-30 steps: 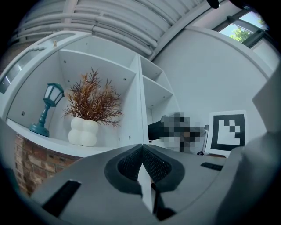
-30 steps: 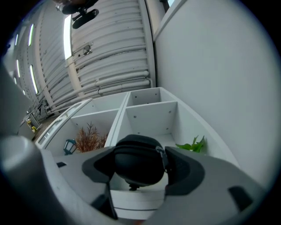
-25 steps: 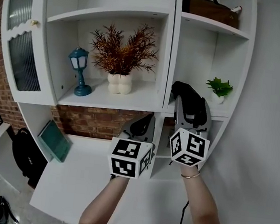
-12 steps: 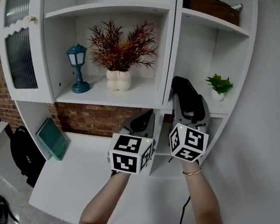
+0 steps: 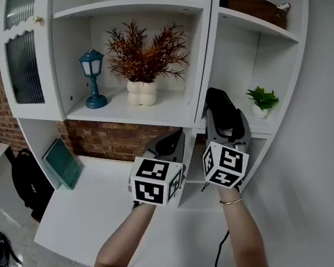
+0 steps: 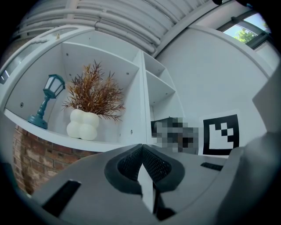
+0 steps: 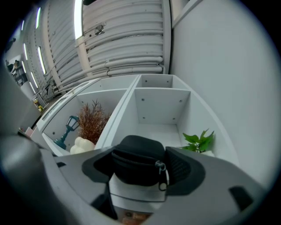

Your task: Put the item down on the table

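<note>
gripping item: black zip case [image 7: 137,163], clamped between the widely spread jaws of the right gripper [image 5: 225,129], zip pull hanging toward the camera.
location: raised in front of the white shelf unit [image 5: 199,62], level with its narrow right-hand bay, where the small green plant [image 5: 261,102] stands; well above the table [image 5: 95,211] at the unit's foot.
handling, as judged: semi-rigid shell, light, somewhat matte fabric, so little slip; likely gives slightly under the pads. not fragile. best held across the domed body as now, not by the zip pull, and set down flat side first.
left gripper [image 5: 168,150]: jaws together, nothing identifiable between them; held lower in front of the shelf unit, below its wide middle shelf.
change against the earlier frames: right gripper's marker cube has rolled a little; both hands sit almost where they were before the shelf unit. grip on the case looks unchanged. case not yet lowered toward the table.
</note>
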{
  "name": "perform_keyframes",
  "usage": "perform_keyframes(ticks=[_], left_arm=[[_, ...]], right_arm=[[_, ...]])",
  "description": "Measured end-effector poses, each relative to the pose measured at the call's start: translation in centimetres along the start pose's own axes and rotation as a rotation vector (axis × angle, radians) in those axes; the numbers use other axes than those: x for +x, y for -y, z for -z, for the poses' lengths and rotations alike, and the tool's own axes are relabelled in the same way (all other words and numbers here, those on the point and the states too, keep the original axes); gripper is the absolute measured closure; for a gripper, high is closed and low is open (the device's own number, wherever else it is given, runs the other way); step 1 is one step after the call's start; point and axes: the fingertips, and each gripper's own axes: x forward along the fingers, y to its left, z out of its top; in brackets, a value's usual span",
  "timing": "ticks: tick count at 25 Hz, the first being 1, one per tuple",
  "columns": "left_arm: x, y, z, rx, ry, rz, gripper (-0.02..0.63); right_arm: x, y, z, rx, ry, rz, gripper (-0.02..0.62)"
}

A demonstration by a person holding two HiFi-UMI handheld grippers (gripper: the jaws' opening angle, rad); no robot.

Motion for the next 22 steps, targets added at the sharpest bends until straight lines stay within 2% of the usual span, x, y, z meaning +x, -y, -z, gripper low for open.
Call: perform_keyframes(ticks=[10, 22], left_arm=[[-0.8, 0.2, 0.0, -0.005, -0.002, 0.002, 0.606], [-1.9, 1.4, 1.4, -0.024, -0.013, 0.026, 0.606]], right_arm=[[-0.7, -0.2, 1.0, 0.047, -0.010, -0.058, 0.225], [-5.4, -0.5, 2.8, 0.080, -0.061, -0.072, 0.234]])
